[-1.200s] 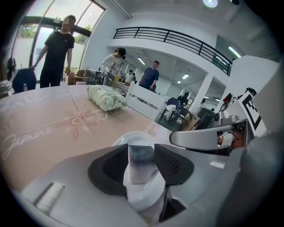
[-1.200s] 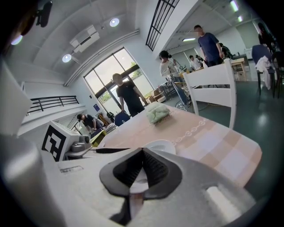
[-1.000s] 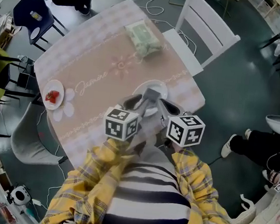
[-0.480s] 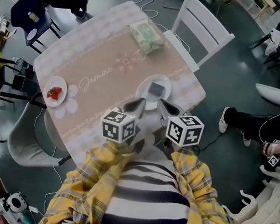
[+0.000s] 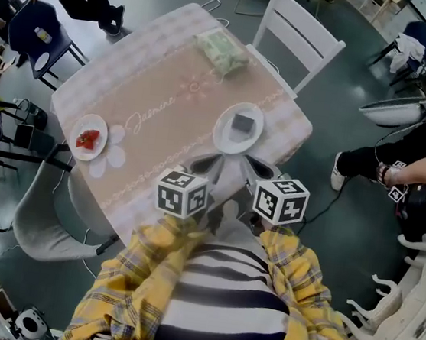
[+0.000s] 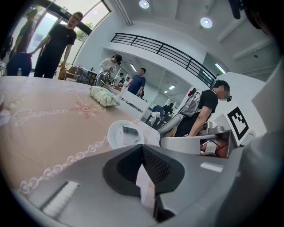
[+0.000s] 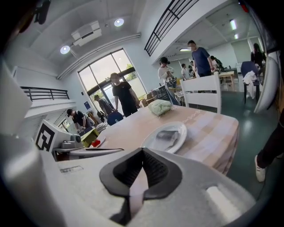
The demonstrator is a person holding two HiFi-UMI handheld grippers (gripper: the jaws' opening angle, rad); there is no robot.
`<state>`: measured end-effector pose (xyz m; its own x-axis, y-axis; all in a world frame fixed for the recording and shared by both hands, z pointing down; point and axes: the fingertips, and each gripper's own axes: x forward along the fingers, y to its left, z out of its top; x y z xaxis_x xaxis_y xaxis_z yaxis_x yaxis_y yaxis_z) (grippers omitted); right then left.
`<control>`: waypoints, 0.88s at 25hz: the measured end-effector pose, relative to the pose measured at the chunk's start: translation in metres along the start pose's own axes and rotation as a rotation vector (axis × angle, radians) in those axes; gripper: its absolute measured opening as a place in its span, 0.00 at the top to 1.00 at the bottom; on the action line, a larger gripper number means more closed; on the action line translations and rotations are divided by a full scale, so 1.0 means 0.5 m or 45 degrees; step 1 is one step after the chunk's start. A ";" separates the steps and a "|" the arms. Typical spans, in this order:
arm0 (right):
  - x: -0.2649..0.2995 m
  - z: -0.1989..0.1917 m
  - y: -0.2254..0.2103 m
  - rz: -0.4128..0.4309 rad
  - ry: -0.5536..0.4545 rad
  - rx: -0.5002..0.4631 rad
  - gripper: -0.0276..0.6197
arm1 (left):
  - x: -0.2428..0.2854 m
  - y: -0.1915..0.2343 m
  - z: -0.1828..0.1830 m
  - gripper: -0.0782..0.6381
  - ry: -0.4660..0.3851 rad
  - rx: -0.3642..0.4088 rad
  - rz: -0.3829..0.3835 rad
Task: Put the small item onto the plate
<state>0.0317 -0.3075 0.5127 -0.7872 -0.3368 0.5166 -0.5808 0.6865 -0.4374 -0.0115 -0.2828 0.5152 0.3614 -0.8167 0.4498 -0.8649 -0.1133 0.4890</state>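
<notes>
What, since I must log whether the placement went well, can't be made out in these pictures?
Small item on the plate: too small in all views to identify; just a dark flat square.
Red thing on the other plate: head view, too small to name.
Green bundle: every view, too small, contents unclear.
Table, near edge: head view, hidden behind the left gripper and right gripper.

Pink patterned tablecloth (image 5: 166, 113) on the table. Crumpled green plastic bag (image 5: 221, 51) at far end. Small white plate with red food (image 5: 90, 152) near left edge. White slatted wooden chair (image 5: 303, 34) beside far corner.
</notes>
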 end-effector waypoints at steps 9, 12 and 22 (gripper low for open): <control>-0.041 -0.069 0.010 -0.106 0.015 0.007 0.96 | -0.041 -0.025 -0.042 0.89 0.040 0.026 -0.073; -0.049 -0.084 0.019 -0.127 0.007 0.009 0.96 | -0.052 -0.033 -0.055 0.89 0.050 0.038 -0.092; -0.071 -0.107 0.046 -0.159 -0.026 0.024 0.96 | -0.077 -0.048 -0.077 0.89 0.068 0.063 -0.132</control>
<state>0.0573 -0.2451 0.5236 -0.7124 -0.4323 0.5528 -0.6783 0.6262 -0.3845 0.0089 -0.2266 0.5148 0.4666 -0.7679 0.4389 -0.8377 -0.2244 0.4979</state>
